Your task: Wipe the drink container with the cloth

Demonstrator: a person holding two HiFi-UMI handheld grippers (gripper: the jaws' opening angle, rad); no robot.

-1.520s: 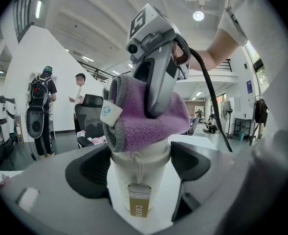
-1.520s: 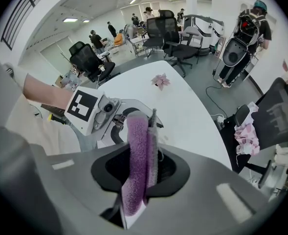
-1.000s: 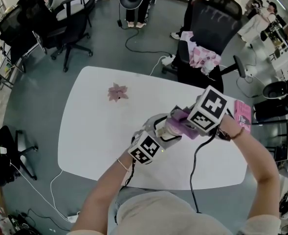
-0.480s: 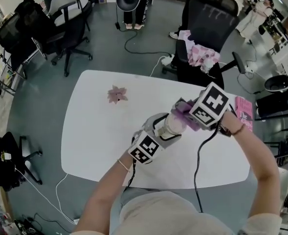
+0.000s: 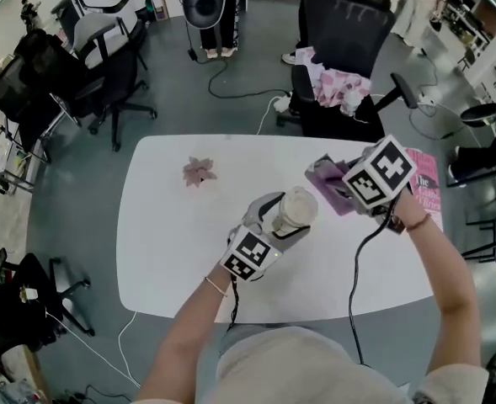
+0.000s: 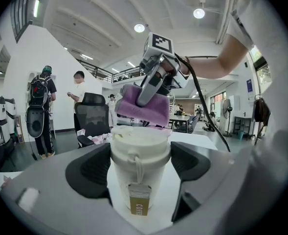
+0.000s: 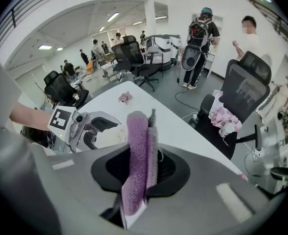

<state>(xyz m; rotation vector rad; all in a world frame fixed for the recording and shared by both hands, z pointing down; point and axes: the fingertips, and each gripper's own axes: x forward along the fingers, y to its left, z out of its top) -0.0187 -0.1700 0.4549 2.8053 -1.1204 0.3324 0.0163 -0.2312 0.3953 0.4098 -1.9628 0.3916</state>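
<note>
**Head view:** The left tool (image 5: pixel 283 219) is clamped on a pale cup (image 5: pixel 295 208) over the middle of a white table (image 5: pixel 168 234). The cup's lid points up and towards the right tool (image 5: pixel 342 178). That tool pinches a purple cloth (image 5: pixel 326 175), held just beside the lid with a small gap showing between them. A small pink flower-like piece (image 5: pixel 200 172) lies well apart on the far left part of the table. A pink book (image 5: pixel 425 188) lies at the right edge. Beyond the table stands a black chair (image 5: pixel 342 19) with a pink patterned garment (image 5: pixel 340 87) on its seat.

**Left gripper view:** Both jaws press the sides of the cup, which stands upright between them. A brown tag (image 6: pixel 139 205) hangs on a string down the cup's front. The cloth hangs from the right tool just behind and above the lid. Whether it touches the lid cannot be told. Two people (image 6: pixel 60 97) stand far off at the left.

**Right gripper view:** The jaws are closed on the folded cloth, which sticks up between them as a narrow purple strip. Beyond it to the left is the left tool with the cup, near the cloth. The flower-like piece lies farther along the table, and the chair with the garment stands at the right.
</note>
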